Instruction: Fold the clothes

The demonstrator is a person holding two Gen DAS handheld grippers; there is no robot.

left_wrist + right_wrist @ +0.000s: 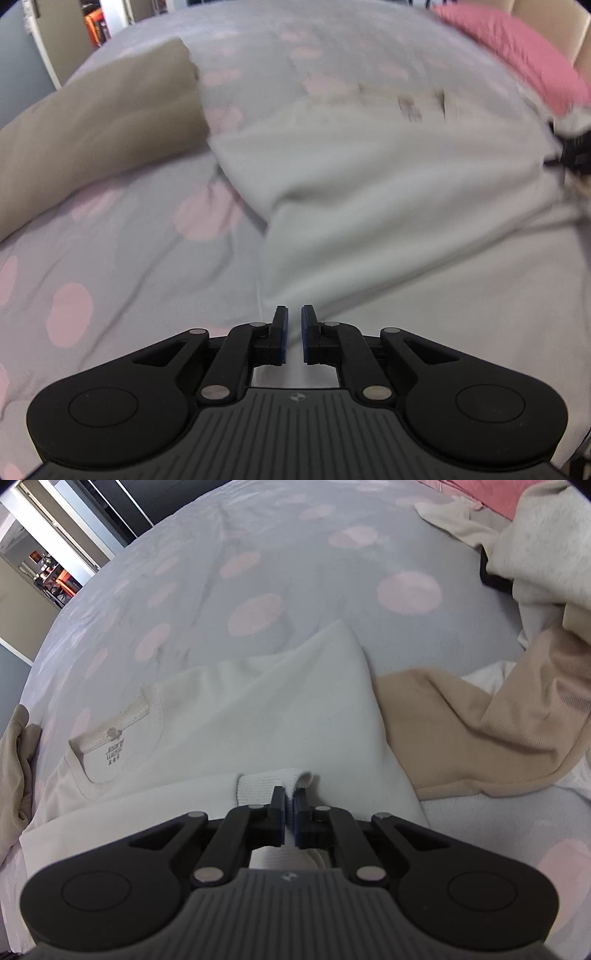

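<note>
Dotted bedsheet [258, 572] bears white sweater [258, 709], cuff pinched in right tool [290, 805]

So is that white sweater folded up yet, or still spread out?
Mostly spread out: the white sweater lies flat on the bed, neck label showing. Only its cuff is pinched in the right tongs.

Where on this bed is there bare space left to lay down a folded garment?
The widest bare patch of dotted bedsheet lies beyond the white sweater, toward the far edge. A smaller patch lies between the sweater and the folded beige cloth. The side with the tan garment and grey garment is crowded.
</note>
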